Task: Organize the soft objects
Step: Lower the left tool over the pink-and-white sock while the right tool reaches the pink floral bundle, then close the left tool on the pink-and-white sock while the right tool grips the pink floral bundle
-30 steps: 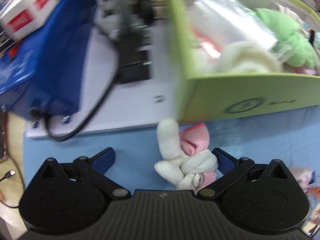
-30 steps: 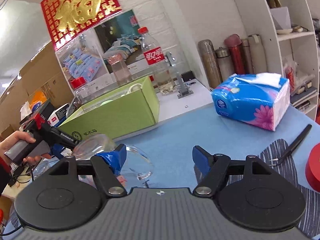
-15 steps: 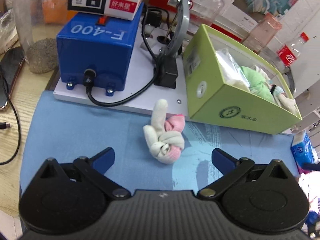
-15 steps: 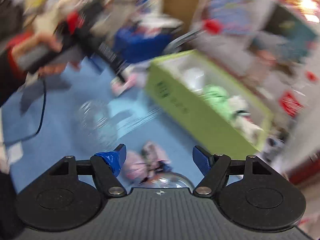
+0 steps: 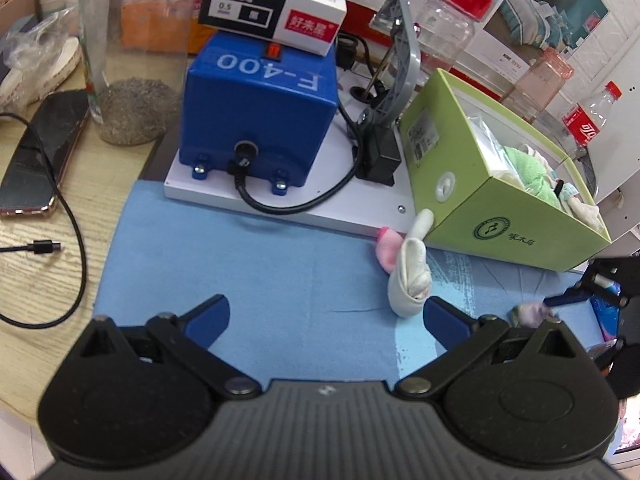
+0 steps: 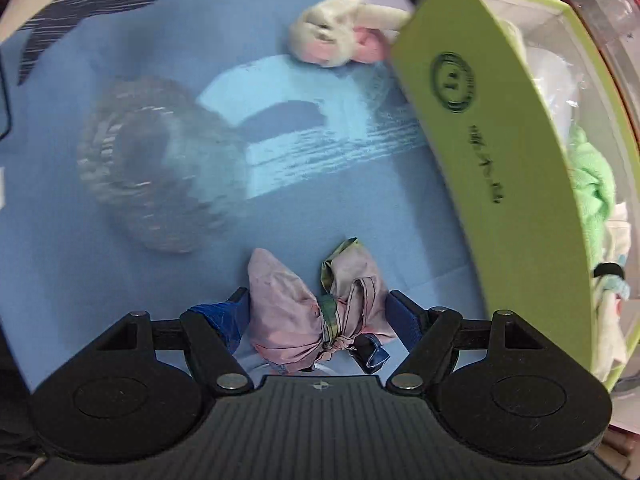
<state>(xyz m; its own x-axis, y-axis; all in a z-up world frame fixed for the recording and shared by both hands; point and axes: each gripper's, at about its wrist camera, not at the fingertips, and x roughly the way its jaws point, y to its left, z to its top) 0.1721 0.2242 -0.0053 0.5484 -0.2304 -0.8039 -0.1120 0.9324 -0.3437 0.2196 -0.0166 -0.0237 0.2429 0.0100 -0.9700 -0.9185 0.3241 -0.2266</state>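
A knotted white and pink sock [image 5: 408, 280] lies on the blue mat beside the green box [image 5: 516, 232], which holds several soft cloths. It also shows in the right wrist view [image 6: 340, 46] next to the green box [image 6: 512, 184]. My left gripper [image 5: 326, 314] is open and empty, hovering back from the sock. My right gripper [image 6: 320, 310] is open around a knotted pink cloth bundle [image 6: 304, 312] that sits between the fingers on the mat. The right gripper also shows at the right edge of the left wrist view [image 5: 580, 300].
A blue F-400 machine [image 5: 256, 112] with a cable stands on a white board behind the mat. A clear glass dish [image 6: 160, 164] lies on the mat left of the right gripper. A phone [image 5: 40, 160] and charging cable lie on the wooden table at left.
My left gripper pulled back and up from the sock. My right gripper swung down over the mat and now straddles the pink cloth bundle.
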